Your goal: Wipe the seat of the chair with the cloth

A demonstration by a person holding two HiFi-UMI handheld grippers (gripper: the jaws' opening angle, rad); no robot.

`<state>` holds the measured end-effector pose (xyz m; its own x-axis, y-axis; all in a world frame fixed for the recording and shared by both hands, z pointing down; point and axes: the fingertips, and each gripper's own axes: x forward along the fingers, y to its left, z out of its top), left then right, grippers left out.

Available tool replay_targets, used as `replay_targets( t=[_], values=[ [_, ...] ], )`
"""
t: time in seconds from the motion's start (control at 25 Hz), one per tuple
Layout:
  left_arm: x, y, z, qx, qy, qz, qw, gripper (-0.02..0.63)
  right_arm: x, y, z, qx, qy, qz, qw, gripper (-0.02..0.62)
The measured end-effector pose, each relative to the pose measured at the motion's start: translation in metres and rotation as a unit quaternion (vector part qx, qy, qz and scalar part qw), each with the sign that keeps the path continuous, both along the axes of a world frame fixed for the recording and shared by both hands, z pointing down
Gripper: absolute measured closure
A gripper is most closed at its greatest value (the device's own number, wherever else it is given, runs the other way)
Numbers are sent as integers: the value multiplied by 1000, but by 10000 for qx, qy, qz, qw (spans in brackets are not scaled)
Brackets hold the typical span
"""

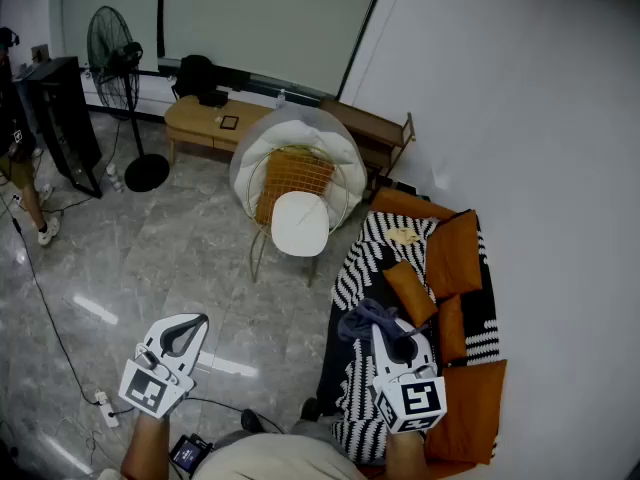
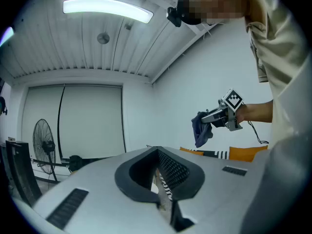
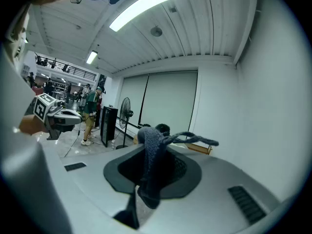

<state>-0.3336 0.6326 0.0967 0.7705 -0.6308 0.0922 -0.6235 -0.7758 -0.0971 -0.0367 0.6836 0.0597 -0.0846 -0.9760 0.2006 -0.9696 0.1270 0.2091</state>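
Observation:
The chair stands in the middle of the head view, with a round white seat [image 1: 300, 223] and a wire back [image 1: 292, 173] holding an orange cushion. My right gripper [image 1: 393, 340] hovers over the sofa, well short of the chair, and is shut on a dark blue cloth [image 1: 366, 320]. That cloth [image 3: 152, 150] drapes over the jaws of the right gripper [image 3: 155, 151]. My left gripper [image 1: 183, 330] is held over the floor at lower left, shut with nothing in it [image 2: 158, 152]. From it the right gripper [image 2: 217, 117] and hanging cloth [image 2: 201, 128] are visible.
A sofa [image 1: 370, 258] with a black-and-white zigzag blanket and orange cushions [image 1: 455, 253] runs along the right wall. Behind the chair is a low wooden bench [image 1: 205, 123]. A standing fan [image 1: 115, 53], a black cabinet [image 1: 62, 108] and a person [image 1: 15, 138] are at far left. Cables and a power strip [image 1: 103, 406] lie on the floor.

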Motion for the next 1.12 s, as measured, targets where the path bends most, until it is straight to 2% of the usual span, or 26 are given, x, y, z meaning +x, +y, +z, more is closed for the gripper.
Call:
replay_targets(
  t=[0.44,0.68,0.96,1.12],
  values=[
    [2,0,1,-14,37,-25,10000,591,1,0,3,-27,-37,8,10000,518],
    [10,-6,4,-37,39,7,10000,591,5,-5,5,10,-300,-5,9995,509],
    [37,-31,20,-251,-89,28,9996,591,37,-39,24,-149,-497,50,9986,508],
    [59,-53,21,-324,-255,-131,9991,591,63,-74,33,-215,-675,-88,9975,508]
  ],
)
